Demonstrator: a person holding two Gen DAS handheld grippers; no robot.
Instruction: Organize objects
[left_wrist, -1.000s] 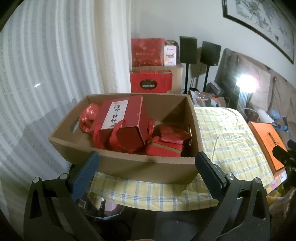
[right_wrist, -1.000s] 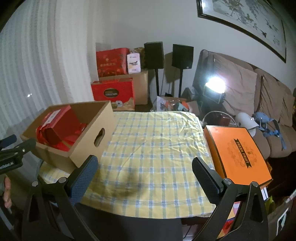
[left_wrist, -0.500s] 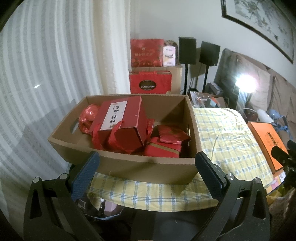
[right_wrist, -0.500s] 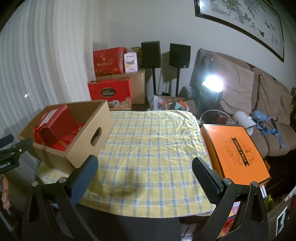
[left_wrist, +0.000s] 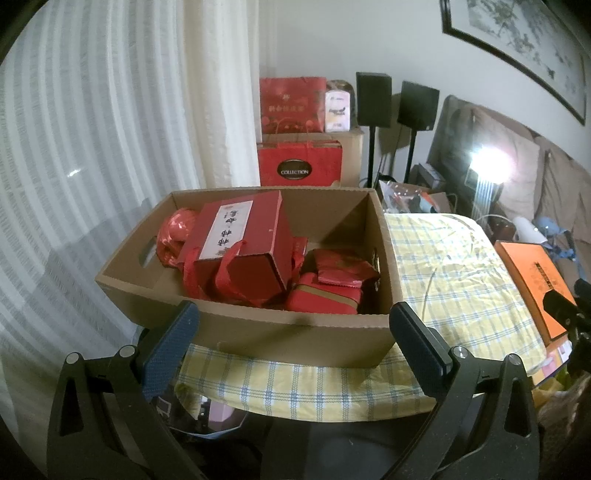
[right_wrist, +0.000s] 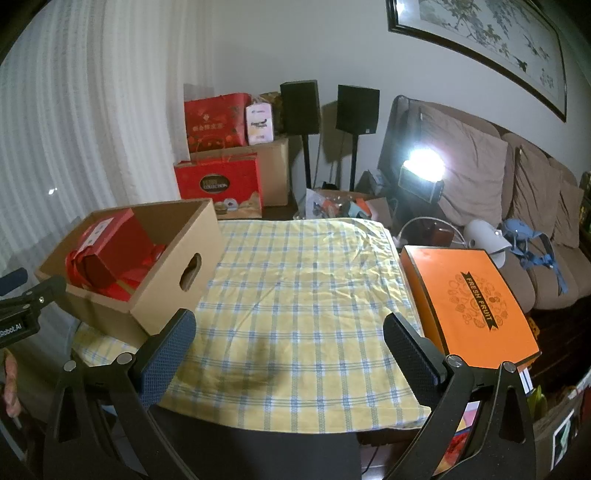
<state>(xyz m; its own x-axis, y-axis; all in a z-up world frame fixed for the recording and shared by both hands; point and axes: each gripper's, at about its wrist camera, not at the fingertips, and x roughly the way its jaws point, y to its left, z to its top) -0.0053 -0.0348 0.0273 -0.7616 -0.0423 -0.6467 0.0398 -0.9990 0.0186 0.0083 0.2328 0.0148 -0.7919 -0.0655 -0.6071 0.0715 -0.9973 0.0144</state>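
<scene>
A brown cardboard box (left_wrist: 258, 332) (right_wrist: 162, 295) stands at the left end of the checked yellow tablecloth (right_wrist: 303, 295). Inside it lie a tall red gift box with a white label (left_wrist: 240, 243) (right_wrist: 107, 251), a crumpled red bag (left_wrist: 173, 236) and smaller red packets (left_wrist: 332, 280). My left gripper (left_wrist: 291, 343) hovers open just in front of the box's near wall, holding nothing. My right gripper (right_wrist: 288, 350) hangs open over the near middle of the cloth, holding nothing. An orange "Fresh Fruit" box (right_wrist: 469, 302) (left_wrist: 532, 280) lies at the table's right edge.
Red gift bags (right_wrist: 218, 122) and a carton are stacked by the far wall, next to two black speakers on stands (right_wrist: 299, 107). A brown sofa with cushions (right_wrist: 480, 177) and a bright lamp (right_wrist: 424, 166) stand to the right. White curtains (left_wrist: 92, 147) hang on the left.
Both wrist views have drifted slightly back and up, so the box and table sit a little lower in view. Nothing on the table has moved and both grippers stay open.
</scene>
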